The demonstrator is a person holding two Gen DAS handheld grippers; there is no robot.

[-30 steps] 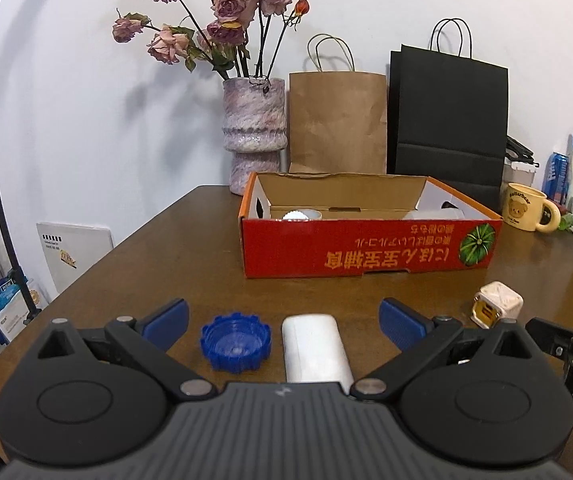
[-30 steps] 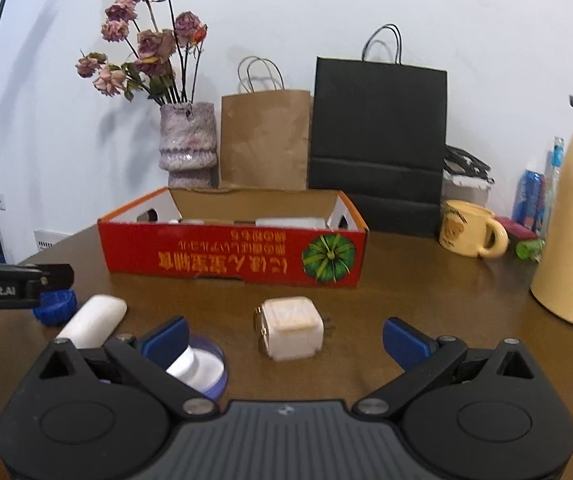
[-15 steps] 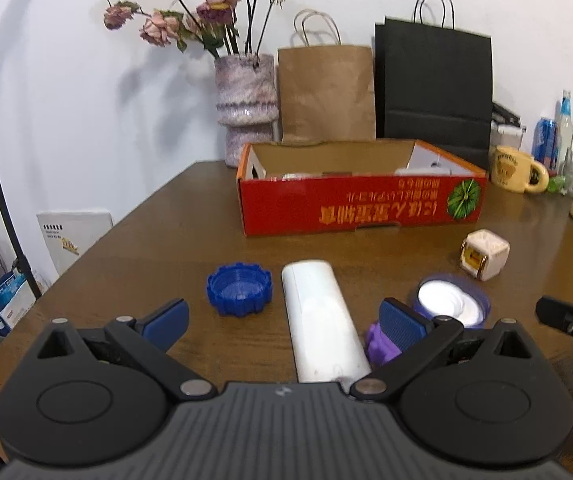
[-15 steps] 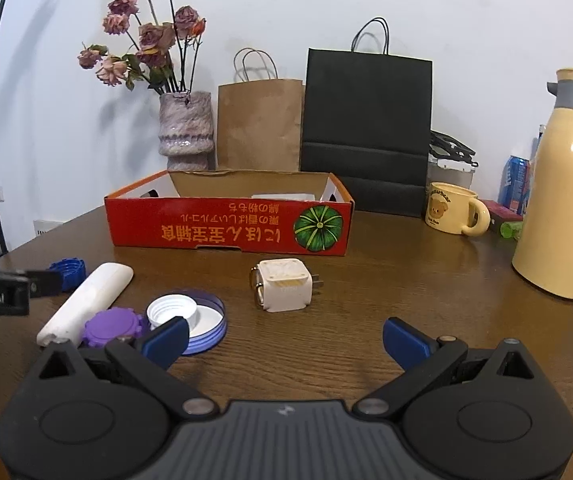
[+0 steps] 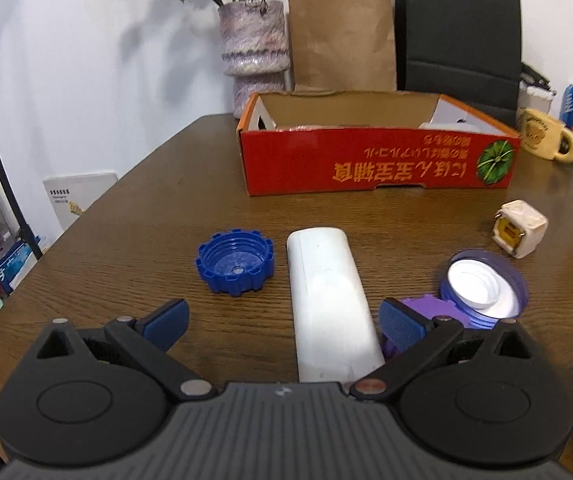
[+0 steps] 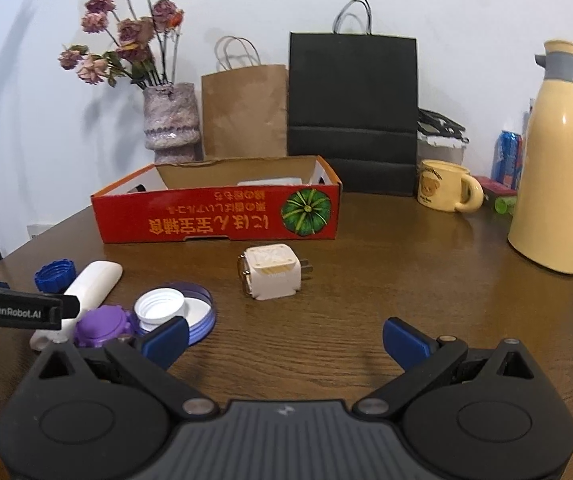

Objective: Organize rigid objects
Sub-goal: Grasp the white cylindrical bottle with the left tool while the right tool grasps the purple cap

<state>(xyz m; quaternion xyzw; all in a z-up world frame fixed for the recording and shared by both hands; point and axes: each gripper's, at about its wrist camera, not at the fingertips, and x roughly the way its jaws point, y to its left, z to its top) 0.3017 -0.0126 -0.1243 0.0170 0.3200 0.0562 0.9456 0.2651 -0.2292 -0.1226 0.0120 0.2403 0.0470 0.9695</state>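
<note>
cap [image 5: 235, 267] left of case [image 5: 328, 304]; lid [image 5: 482, 286] right; charger [image 5: 520, 228] beyond; box [image 5: 378, 160] behind.

"GenRobot.AI" in white on the left tongs' [image 6: 14, 312] black finger, upside-down orange Japanese print on red box [image 6: 214, 220]

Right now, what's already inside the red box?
Over the front wall of the red box, only a white object near its right end shows, and something pale pinkish toward the middle in the left wrist view. The floor and anything lower are hidden.
</note>
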